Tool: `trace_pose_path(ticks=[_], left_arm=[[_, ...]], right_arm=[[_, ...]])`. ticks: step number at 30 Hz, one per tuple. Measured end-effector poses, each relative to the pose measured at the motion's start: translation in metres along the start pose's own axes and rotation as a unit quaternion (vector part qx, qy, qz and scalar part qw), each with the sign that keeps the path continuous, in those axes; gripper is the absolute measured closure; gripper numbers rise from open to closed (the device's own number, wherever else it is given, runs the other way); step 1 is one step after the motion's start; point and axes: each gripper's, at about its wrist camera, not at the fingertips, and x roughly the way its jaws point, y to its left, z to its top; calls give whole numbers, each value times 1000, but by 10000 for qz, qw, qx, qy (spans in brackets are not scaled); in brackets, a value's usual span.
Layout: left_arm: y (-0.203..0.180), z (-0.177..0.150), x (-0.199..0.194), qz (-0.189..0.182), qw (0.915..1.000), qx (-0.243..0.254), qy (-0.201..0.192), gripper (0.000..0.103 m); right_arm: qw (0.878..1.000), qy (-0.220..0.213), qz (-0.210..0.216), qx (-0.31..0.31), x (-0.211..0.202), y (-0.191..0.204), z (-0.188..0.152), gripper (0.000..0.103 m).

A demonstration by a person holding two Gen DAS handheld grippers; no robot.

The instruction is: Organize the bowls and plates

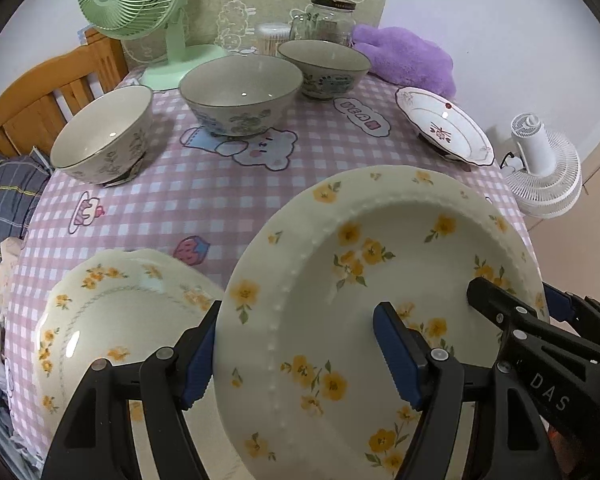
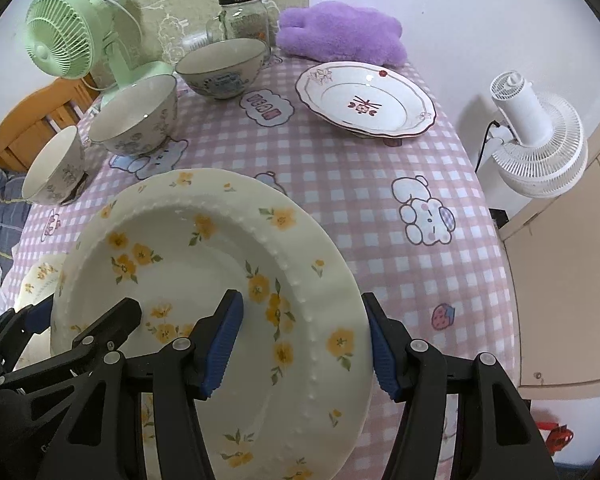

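i see a cream plate (image 1: 380,280) with yellow flowers, pink-and-white gingham tabletop (image 1: 220,196) with cartoon bears, grey floral bowls (image 1: 240,92), white plate (image 2: 366,98) with maroon trim, mint green fan (image 1: 136,4), purple plush (image 2: 340,34), my black tongs (image 2: 302,344) with blue pads (image 2: 222,350)

- Left gripper (image 1: 300,354): matte black plastic linkage arms, angular and wedge-shaped, widening toward the camera.
- Deep blue ribbed pads (image 1: 396,354) lining the inner faces of both fingers.
- Round silver pivot screws along each arm, just behind the pads.
- Right gripper (image 2: 302,346): same black frame, same blue toothed pads (image 2: 222,346), same silver rivets.
- White letters "DAS" printed on the right gripper's black body, behind its screws.
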Motion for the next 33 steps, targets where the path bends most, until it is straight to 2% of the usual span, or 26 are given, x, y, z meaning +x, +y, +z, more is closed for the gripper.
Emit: trace_pose_path(ticks=[12, 23, 33], left_arm=[[61, -26, -24, 104, 9999, -126, 14, 30], [112, -48, -21, 205, 9993, -227, 199, 30], [138, -54, -15, 155, 9991, -262, 280, 29]], right_arm=[[9999, 42, 112, -46, -12, 62, -22, 40], [9992, 273, 190, -223, -3, 118, -46, 40], [9989, 345, 41, -318, 4, 146, -48, 40]])
